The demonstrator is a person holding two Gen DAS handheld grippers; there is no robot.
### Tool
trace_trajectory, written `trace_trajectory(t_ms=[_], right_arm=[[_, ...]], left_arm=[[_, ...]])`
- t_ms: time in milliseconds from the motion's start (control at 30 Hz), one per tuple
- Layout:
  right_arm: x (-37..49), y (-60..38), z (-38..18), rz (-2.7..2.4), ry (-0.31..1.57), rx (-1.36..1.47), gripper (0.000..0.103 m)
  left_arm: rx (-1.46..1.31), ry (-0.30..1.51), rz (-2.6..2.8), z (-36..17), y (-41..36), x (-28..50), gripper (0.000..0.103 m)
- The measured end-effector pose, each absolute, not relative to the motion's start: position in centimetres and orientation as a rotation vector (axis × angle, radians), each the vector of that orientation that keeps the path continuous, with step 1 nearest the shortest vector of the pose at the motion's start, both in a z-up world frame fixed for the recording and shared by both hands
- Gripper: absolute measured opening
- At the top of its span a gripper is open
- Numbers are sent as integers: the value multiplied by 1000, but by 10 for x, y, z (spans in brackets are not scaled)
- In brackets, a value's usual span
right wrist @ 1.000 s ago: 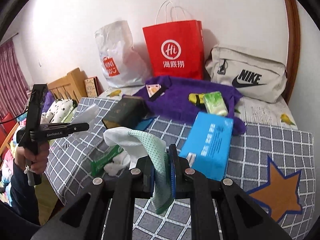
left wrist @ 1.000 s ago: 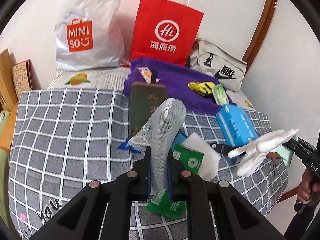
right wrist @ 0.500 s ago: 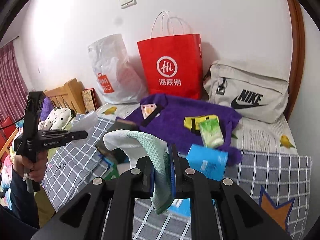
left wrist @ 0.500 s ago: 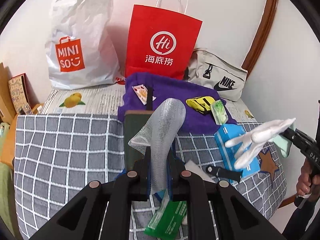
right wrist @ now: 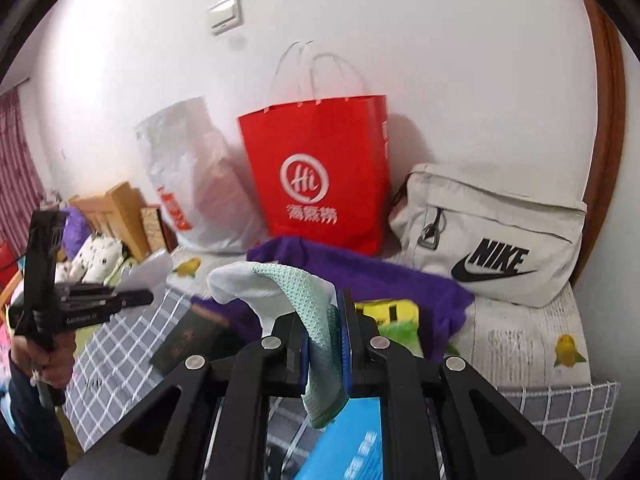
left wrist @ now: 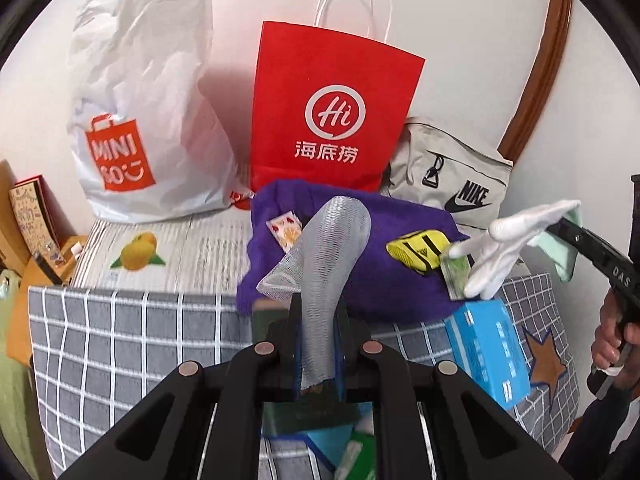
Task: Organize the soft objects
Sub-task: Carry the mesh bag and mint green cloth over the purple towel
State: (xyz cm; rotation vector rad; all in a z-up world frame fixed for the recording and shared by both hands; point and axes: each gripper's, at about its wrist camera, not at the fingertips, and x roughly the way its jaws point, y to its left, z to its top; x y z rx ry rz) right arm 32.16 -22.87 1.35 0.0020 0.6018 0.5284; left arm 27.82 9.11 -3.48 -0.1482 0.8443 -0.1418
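Bed [left wrist: 120, 340] against a white wall; your left gripper [left wrist: 318, 344] is clamped on the mesh [left wrist: 332, 256], right gripper [right wrist: 324, 344] clamped on glove plus green cloth [right wrist: 316, 312]; both have lifted and moved toward the bags since a second ago; carry phase, I'd say; red bag [left wrist: 328, 120] beyond, top open, clear air above.

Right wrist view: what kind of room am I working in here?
Most likely a bedroom: a grey checked bedspread covers the surface, a wooden headboard stands at the left with spotted pillows beside it, and a striped maroon curtain hangs behind.
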Motion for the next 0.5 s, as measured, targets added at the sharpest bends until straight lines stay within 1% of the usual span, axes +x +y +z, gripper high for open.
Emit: trace_trajectory(t_ms=[333,500], right_arm=[[389,-218,5,500,631,29,13],[420,-209,-3,509,680,51,13]], left_arm=[[-116,884,-140,-46,83,340,12],[-103,897,-157,-51,73,372,12]])
